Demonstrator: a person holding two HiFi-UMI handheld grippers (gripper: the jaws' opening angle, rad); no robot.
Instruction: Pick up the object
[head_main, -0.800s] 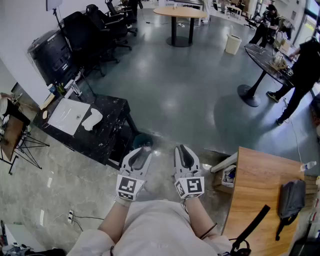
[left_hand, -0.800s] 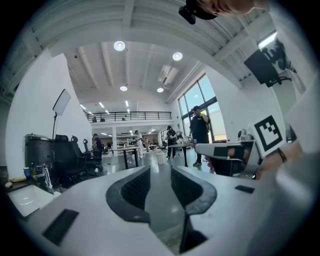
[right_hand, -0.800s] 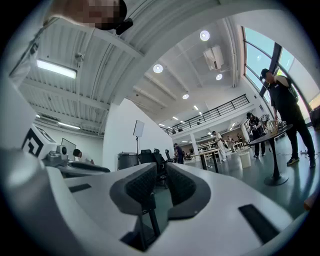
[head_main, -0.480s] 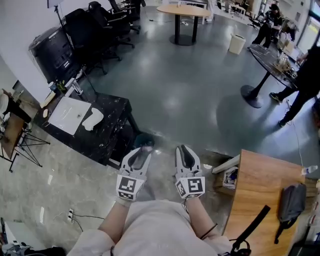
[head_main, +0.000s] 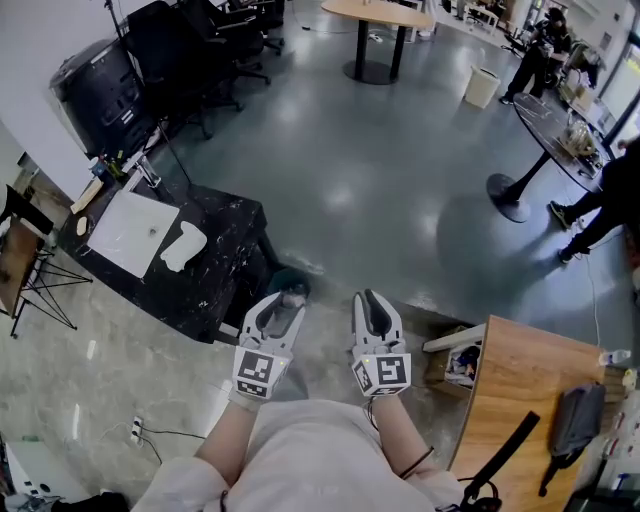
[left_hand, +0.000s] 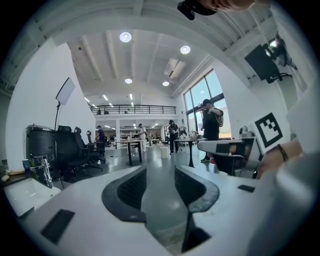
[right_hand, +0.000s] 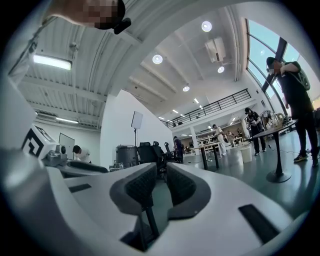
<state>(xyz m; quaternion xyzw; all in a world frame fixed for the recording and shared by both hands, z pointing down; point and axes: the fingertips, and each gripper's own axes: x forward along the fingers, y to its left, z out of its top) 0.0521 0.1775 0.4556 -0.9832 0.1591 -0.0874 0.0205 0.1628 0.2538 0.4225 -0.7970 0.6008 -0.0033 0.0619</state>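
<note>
Object for pickup (likely the white item (head_main: 182, 247) on the black table (head_main: 235, 235)) lies well apart from left gripper (head_main: 282, 300) and right gripper (head_main: 368, 298), both held level near the body in a carrying pose, jaws slightly apart and empty.

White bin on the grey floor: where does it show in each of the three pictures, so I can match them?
Head view: the white bin stands upper right.
Left gripper view: the bin is small, near the centre.
Right gripper view: the bin is small, right of centre.
Shared landmark: the black office chairs, left of the bin in every view.
</note>
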